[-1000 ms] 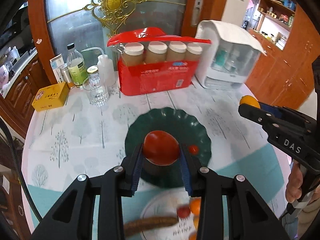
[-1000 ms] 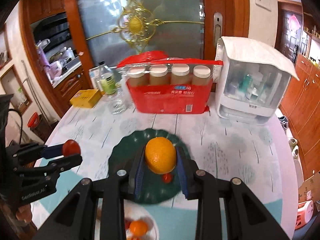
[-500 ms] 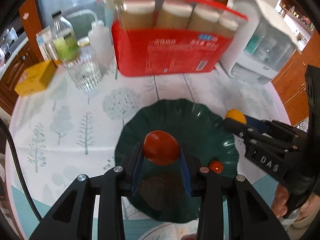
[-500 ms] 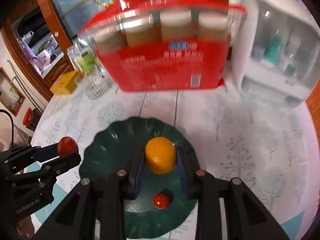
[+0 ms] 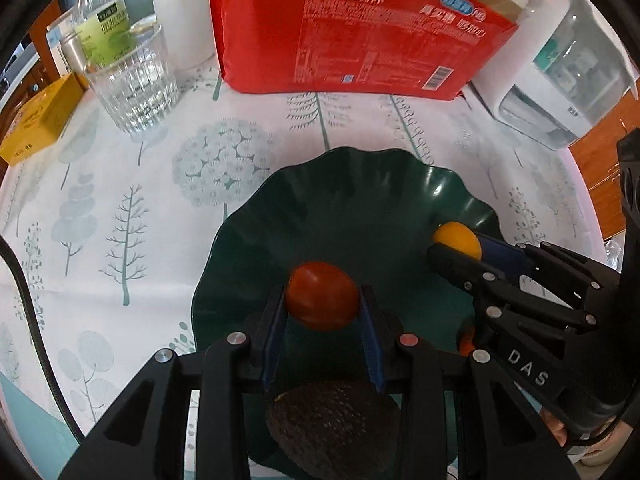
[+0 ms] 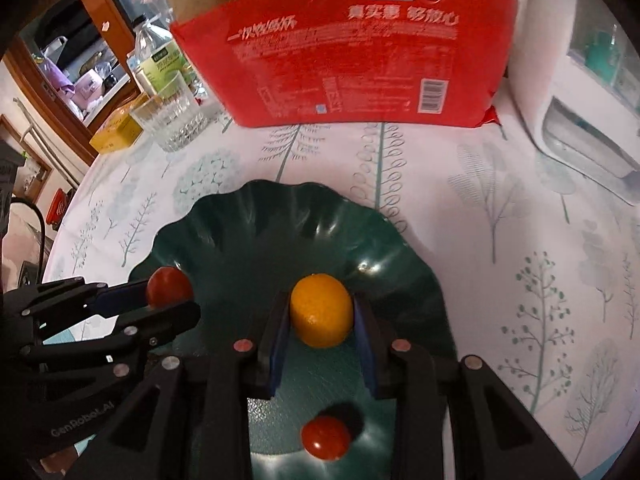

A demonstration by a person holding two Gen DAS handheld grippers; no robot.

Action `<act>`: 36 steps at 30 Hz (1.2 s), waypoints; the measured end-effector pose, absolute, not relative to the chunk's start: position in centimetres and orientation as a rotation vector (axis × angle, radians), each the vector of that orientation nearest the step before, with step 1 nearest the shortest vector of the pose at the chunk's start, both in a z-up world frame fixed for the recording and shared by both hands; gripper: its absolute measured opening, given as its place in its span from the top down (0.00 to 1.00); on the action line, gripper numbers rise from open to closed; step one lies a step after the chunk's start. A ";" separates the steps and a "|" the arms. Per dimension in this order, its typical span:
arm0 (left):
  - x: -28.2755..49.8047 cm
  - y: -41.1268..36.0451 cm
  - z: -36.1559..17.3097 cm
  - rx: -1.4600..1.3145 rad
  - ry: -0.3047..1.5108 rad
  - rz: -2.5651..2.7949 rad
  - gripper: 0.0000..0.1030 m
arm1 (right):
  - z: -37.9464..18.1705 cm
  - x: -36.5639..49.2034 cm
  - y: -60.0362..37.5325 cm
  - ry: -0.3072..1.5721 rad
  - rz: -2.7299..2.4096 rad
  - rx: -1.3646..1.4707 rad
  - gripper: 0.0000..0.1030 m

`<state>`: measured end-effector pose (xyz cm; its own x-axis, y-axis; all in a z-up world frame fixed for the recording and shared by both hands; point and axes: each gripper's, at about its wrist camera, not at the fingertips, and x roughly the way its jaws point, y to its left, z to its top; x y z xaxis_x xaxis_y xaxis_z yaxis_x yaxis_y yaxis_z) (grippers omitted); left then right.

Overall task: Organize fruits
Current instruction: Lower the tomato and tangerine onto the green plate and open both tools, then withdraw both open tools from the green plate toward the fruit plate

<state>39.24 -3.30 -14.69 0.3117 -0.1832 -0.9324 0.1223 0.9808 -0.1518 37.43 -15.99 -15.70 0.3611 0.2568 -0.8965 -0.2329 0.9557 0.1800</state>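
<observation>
You're mid-placement w/ both hands. Your left tongs [image 5: 322, 307] are clamped on a red tomato [image 5: 322, 301], held low center of the left wrist view, over the near part of the dark green plate [image 5: 352, 200]. Your right tongs [image 6: 321, 317] are clamped on an orange [image 6: 321, 310], also over the plate, center of the right wrist view. Neither fruit looks set down yet; both seem to hang above the plate, though how close to it you can't tell for sure.

Already lying in the plate: a small red tomato [image 6: 325, 438] at the bottom center of the right wrist view, just behind the orange, and a dark rough-skinned fruit [image 5: 334, 424], prob. an avocado, at the bottom of the left wrist view under the left tongs.

Next move, as I judge it: lower each fruit onto bare green surface, then let go. Free room is toward the plate's middle and far rim, so nudge fwd a bit before dropping. Watch the two tongs; they sit close side by side over the plate, so release one at a time. Round fruit may roll toward the center on the sloped wall, so set it down gently, don't drop.

Rest of the worktop [image 5: 120, 208]: red packet of paper cups [image 5: 352, 32] and drinking glass [image 5: 134, 84] at the upper part of the frame, well clear of the plate.
</observation>
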 end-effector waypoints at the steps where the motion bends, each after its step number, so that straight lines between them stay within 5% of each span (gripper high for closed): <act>1: 39.3 -3.3 -14.9 -0.056 1.240 -0.204 0.67 | -15.9 37.4 -15.8 1.162 0.317 0.018 0.70; 9: 39.6 -3.8 -15.7 -0.030 1.250 -0.213 0.66 | -16.6 37.6 -15.5 1.160 0.316 0.006 0.70; 16: 39.3 -2.7 -15.7 -0.065 1.251 -0.183 0.25 | -16.6 37.7 -16.5 1.184 0.322 0.078 0.66; 19: 39.1 -2.2 -15.4 -0.083 1.248 -0.176 0.24 | -16.0 37.3 -16.9 1.163 0.325 0.097 0.56; 36: 37.3 -1.8 -12.3 -0.029 1.215 -0.154 0.23 | -12.2 35.5 -16.1 1.089 0.329 0.044 0.56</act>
<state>37.34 -1.84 -12.31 0.3389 -0.1339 -0.9312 0.1028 0.9892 -0.1048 35.53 -16.15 -12.15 0.4196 0.2842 -0.8621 -0.2409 0.9505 0.1962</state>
